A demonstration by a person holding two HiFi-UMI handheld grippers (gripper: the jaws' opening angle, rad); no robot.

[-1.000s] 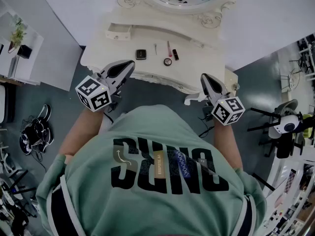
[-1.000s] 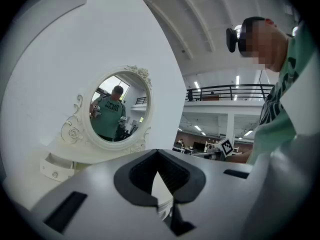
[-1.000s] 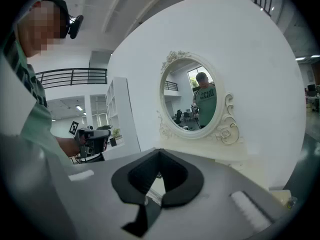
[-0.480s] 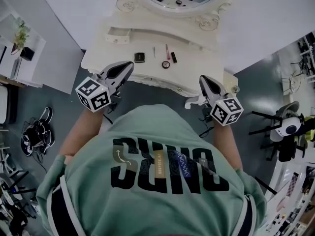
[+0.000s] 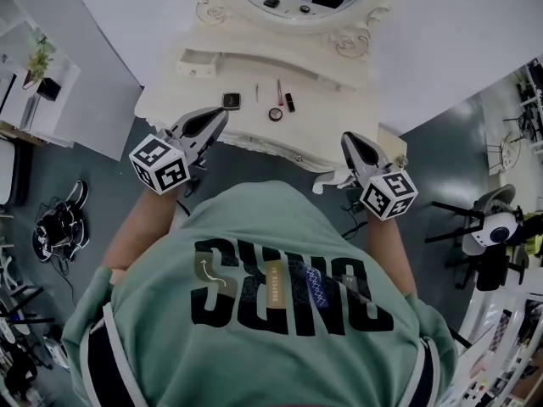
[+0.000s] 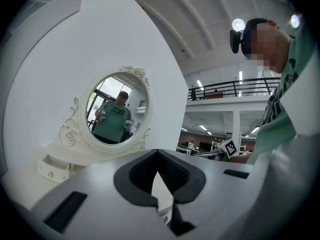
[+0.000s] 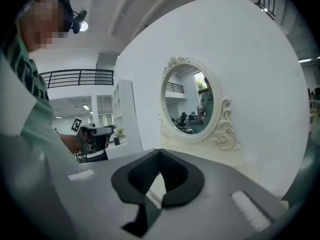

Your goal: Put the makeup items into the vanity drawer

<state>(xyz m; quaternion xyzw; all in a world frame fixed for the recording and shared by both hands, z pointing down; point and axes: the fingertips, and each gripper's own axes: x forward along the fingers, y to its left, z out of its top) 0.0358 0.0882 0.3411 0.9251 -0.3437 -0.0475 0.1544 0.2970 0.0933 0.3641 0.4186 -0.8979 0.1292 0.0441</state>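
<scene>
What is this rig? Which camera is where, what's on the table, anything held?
No robot: a person holds a two-jaw gripper in each hand. The top-down picture is from a camera on the person's head: left gripper at left, right gripper at right. The other two come from cameras riding on each gripper, looking along its jaws; both face the mirror. Both pairs of jaws are together, holding nothing. On the white vanity lie a dark square compact, a thin stick, a pink pencil, a round compact and a small dark tube.
</scene>
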